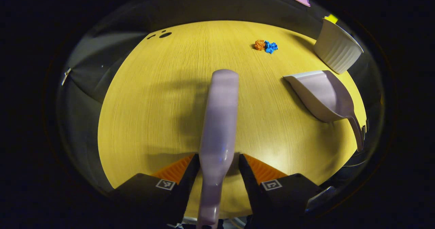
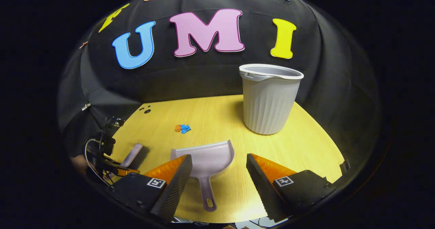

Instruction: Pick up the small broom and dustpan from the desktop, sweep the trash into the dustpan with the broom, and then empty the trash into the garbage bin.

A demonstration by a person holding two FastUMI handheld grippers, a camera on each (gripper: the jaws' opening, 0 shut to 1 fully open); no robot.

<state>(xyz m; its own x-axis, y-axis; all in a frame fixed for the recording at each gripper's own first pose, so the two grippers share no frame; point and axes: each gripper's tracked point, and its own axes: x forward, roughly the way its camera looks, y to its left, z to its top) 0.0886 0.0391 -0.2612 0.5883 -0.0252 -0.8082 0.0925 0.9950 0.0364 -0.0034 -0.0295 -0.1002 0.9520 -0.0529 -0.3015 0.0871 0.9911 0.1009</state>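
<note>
Broom [image 1: 219,120] lies mid-frame on the yellow wood-grain surface [image 1: 153,103] between the left tool's [image 1: 219,164] fingers, seemingly clamped, while the right tool [image 2: 217,171] gapes over the dustpan [image 2: 207,161], bin [image 2: 270,100] upper right.

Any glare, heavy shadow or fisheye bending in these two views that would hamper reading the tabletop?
Left gripper view: the table bulges strongly; the broom carries a small highlight and casts a soft shadow leftward. Right gripper view: sharp and evenly lit, the garbage bin and dustpan crisp, the table edge curved.
</note>
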